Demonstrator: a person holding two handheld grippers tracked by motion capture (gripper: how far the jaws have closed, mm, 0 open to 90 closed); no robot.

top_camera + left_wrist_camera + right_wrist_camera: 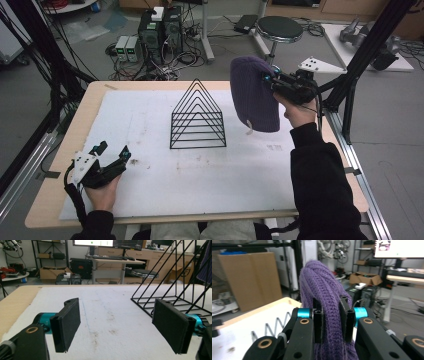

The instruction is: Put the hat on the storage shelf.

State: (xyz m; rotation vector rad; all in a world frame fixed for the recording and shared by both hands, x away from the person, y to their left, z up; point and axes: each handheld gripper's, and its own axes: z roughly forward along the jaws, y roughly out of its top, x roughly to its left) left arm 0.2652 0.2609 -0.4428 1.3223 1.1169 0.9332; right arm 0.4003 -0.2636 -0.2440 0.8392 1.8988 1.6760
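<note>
1. Purple knit hat (254,94) hangs in the air, pinched between the jaws of the right gripper (271,80), just right of the black wire rack (197,117).
2. Left gripper (114,153) rests low near the table's (60,135) left edge, jaws spread wide, holding nothing.
3. Open white mat (225,175) lies in front of the rack.

The knit beanie (254,95) is deep purple with a ribbed pattern. The wire rack (197,117) is black, standing on a white mat (200,175) speckled with brown stains.
</note>
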